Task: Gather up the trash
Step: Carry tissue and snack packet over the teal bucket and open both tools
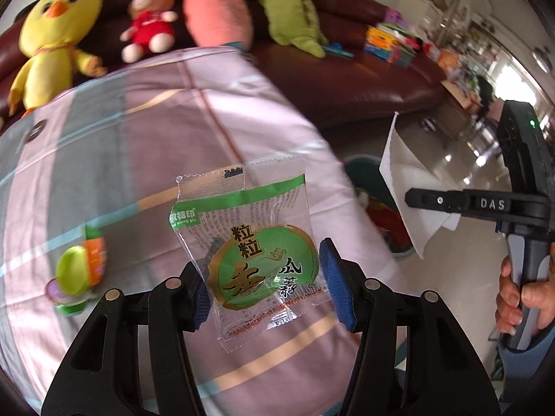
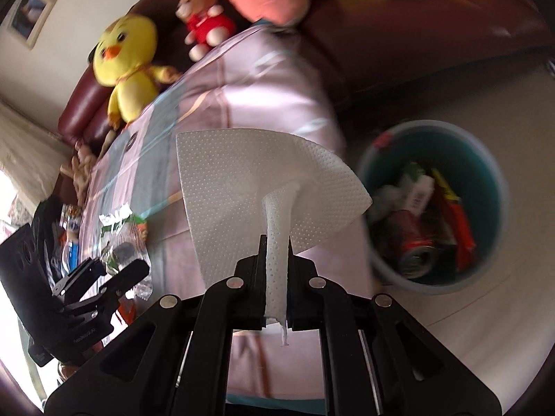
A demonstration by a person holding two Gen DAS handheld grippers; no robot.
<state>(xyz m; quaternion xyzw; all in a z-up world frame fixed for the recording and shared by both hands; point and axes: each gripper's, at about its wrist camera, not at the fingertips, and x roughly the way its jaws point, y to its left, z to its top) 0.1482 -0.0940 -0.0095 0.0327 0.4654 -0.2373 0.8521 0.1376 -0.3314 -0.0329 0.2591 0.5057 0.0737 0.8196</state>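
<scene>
Gripping one clear green-printed wrapper (crinkled, see-through), the left tool holds it upright; the right tool pinches one white dimpled tissue. Four plush toys line the sofa.

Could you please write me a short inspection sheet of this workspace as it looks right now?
Surface: table under a pink and grey striped cloth.
Job's things: clear green snack wrapper in the left tool; white paper napkin in the right tool; round bin on the floor beside the table, holding a red can and other trash.
Clutter: small green and orange wrapper on the cloth.
Grippers: left tool closed on the wrapper; right tool shut on the napkin.
Cables: nothing seen.
Surroundings: dark red sofa with a yellow chick toy, a teddy bear and other soft toys.
</scene>
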